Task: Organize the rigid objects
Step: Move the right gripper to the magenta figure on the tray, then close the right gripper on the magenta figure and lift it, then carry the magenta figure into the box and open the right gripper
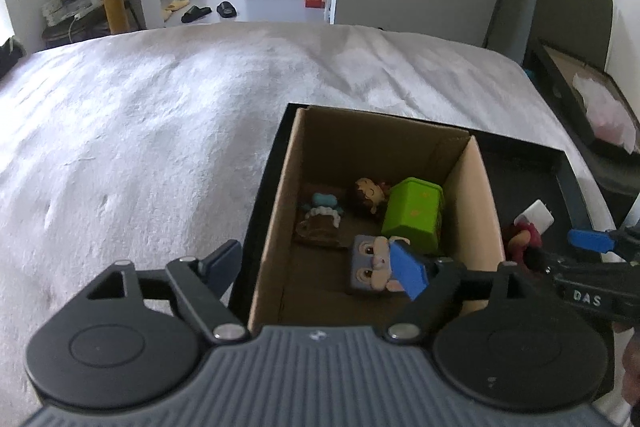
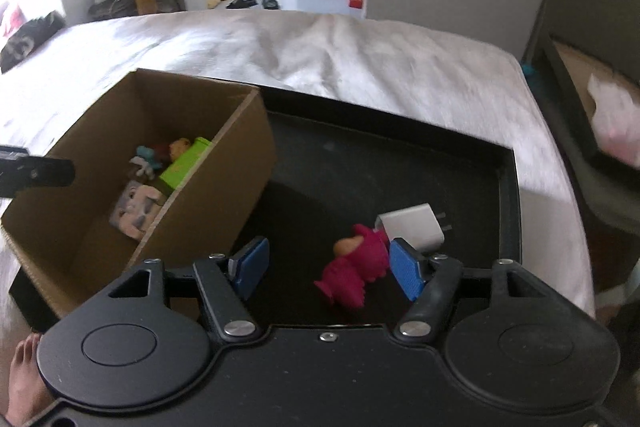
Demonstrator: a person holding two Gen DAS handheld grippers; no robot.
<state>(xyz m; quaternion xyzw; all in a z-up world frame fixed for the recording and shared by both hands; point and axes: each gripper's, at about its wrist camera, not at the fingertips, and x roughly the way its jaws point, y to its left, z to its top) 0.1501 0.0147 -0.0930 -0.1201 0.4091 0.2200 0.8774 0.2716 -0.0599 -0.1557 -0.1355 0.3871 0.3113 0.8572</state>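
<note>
A: Biggest first, what's under you?

B: The white bedspread [image 1: 160, 115], and on it a black tray [image 2: 508, 187] with a cardboard box [image 2: 248, 147] filling its nine o'clock side.

A: What's in the box?

B: A green block [image 1: 412, 215] at one o'clock, a grey rabbit-face cube [image 1: 370, 263] just beside it at six, and two small figurines at eleven.

A: Your left gripper [image 1: 320, 267]?

B: Jaws spread wide over the box, nothing between them.

A: And the right gripper [image 2: 328, 267]?

B: Parted, not pressing. The magenta figurine [image 2: 356, 275] lies between my pads, touching the white charger [image 2: 412, 227] at one o'clock.
</note>
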